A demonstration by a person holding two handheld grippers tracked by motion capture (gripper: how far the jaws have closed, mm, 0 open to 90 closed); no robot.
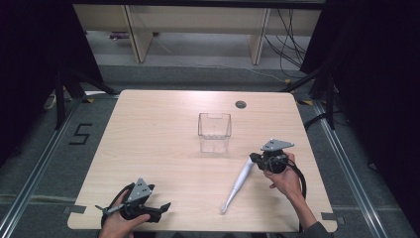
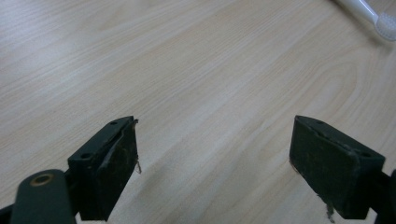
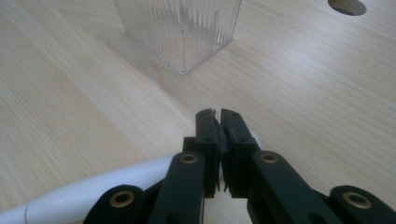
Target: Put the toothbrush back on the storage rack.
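Right gripper [image 1: 255, 159] clamps the toothbrush [image 1: 239, 182] handle near the cup [image 1: 214, 133], brush head trailing on the table [image 1: 148, 148], left gripper [image 1: 159, 211] idle and open — best lift it level, then tip it in.

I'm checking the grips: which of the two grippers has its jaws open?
The left gripper, near the table's front left edge: its jaws stand wide apart over bare wood. The right gripper is shut at the thick end of the white toothbrush.
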